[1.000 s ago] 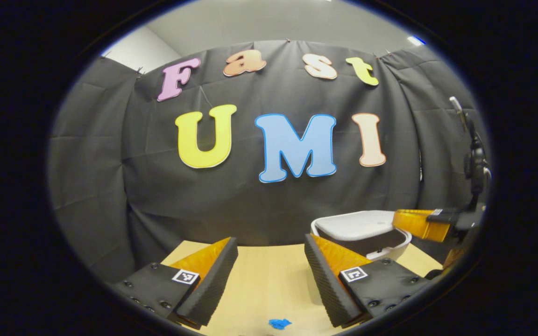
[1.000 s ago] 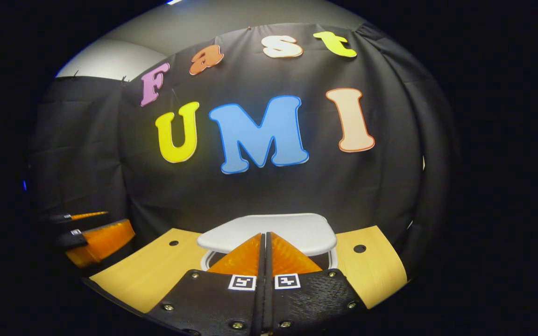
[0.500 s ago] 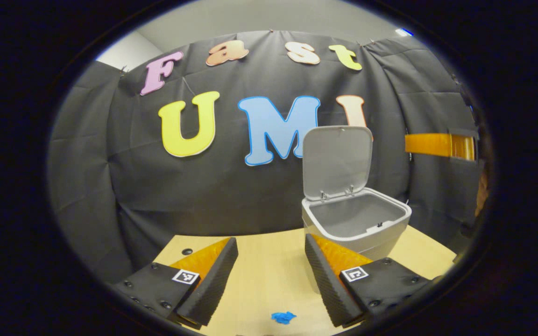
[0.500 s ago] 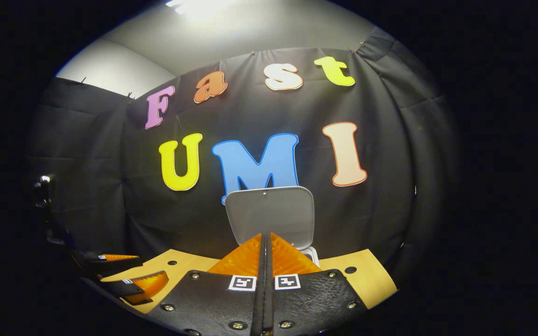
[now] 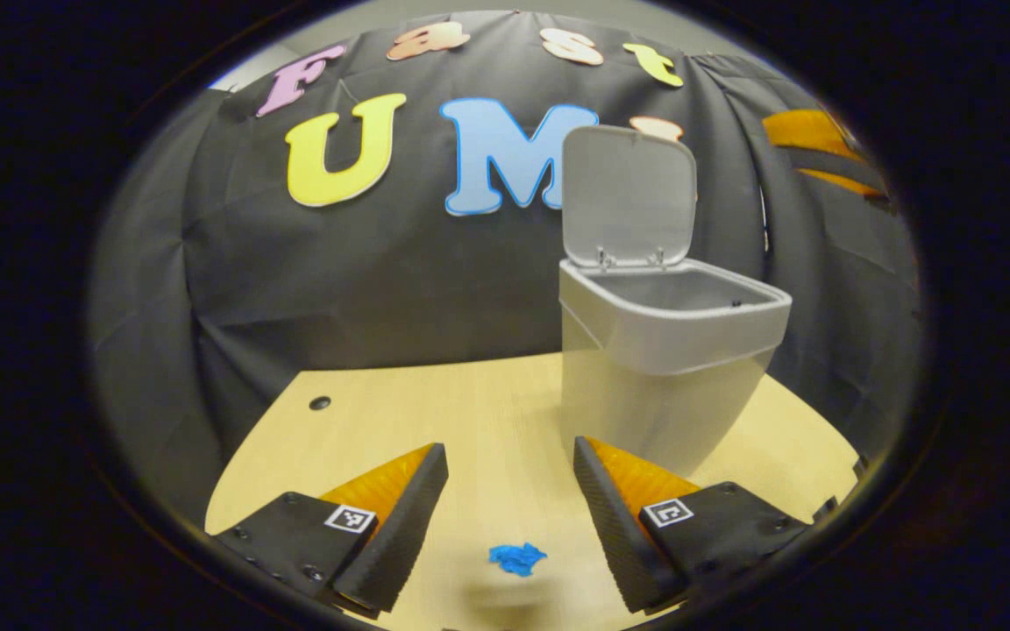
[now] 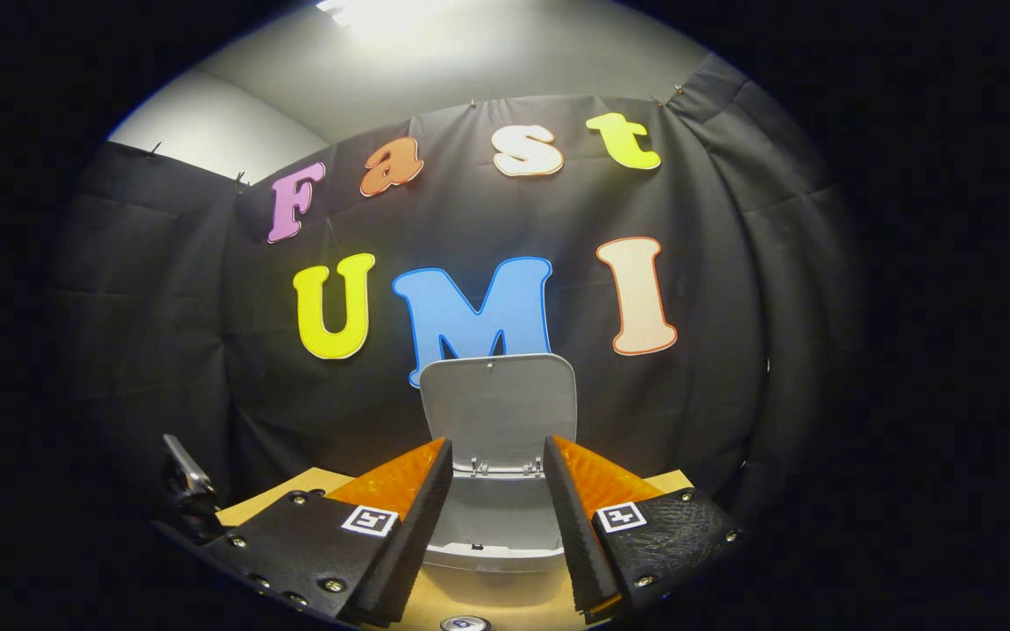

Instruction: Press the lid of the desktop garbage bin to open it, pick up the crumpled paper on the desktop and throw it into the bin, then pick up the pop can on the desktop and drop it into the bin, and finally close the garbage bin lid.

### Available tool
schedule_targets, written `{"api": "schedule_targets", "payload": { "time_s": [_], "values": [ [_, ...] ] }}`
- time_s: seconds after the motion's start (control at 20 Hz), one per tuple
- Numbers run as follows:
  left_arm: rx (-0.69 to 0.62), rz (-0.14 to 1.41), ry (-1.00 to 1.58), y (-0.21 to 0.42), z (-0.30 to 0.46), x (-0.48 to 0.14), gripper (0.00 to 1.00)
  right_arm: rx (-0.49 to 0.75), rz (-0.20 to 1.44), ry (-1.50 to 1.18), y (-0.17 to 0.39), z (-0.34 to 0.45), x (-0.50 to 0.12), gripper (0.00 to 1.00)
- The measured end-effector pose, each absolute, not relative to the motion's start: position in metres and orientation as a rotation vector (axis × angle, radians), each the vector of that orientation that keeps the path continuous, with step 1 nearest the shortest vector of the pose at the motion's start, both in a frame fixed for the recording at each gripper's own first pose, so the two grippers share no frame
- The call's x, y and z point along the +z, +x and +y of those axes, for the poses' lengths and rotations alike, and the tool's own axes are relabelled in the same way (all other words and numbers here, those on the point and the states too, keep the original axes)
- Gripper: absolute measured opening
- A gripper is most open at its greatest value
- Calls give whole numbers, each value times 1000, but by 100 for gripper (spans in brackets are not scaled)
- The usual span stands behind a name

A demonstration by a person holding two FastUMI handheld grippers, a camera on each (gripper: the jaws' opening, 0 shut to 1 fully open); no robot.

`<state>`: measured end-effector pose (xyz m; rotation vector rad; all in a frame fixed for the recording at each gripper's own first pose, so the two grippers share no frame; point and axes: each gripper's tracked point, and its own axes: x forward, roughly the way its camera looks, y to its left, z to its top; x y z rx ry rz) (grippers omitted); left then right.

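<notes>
One desktop garbage bin (image 5: 663, 377) on the light wood worktop (image 5: 487, 421), pale grey-white, and its lid (image 5: 629, 194) is flipped all the way up, standing upright on two little hinges at the back rim. You can see down into the grey inside a bit from the left gripper view; what's in there I can't make out.

Left hand-held gripper (image 5: 509, 491) is spread wide, nothing between the fingers, hovering over the worktop with the bin just off to its right side. Between those two fingers, lying flat on the worktop, there's one small blue scrap (image 5: 516, 557), crumpled-looking, too small to say what it really is. One dark round hole (image 5: 320, 403) in the worktop farther back on the left. Up in the top right corner of that view you get a glimpse of the other hand-held gripper's two fingers, well above the bin.

Right hand-held gripper (image 6: 496, 517) is also spread apart and holding nothing. It's looking straight at the bin (image 6: 492, 526) from the front and from above, with the raised lid (image 6: 498, 410) dead centre between its fingers and the front rim of the bin just below. At the very bottom edge there's a round silvery thing, looks like the top of the one pop can (image 6: 465, 623), sitting in front of the bin. Only a sliver shows, so I'm not sure.
</notes>
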<state>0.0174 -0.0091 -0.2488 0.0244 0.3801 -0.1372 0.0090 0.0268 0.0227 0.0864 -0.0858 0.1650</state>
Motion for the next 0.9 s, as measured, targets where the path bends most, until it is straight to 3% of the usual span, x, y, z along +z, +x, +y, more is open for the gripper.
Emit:
{"api": "schedule_targets", "payload": {
  "time_s": [0.05,0.45,0.5,0.9],
  "values": [
    [-135,411,21,16,-8,-264,99,156,-87,83,7,24,23,68],
    [-120,650,-7,6,0,-378,93,80,-58,94,-4,-1,11,68],
    [-121,675,-6,3,2,-386,99,70,-55,95,-5,-5,9,68],
    [-110,772,-12,-3,8,-412,99,33,-44,109,-5,-16,6,68]
  ]
}}
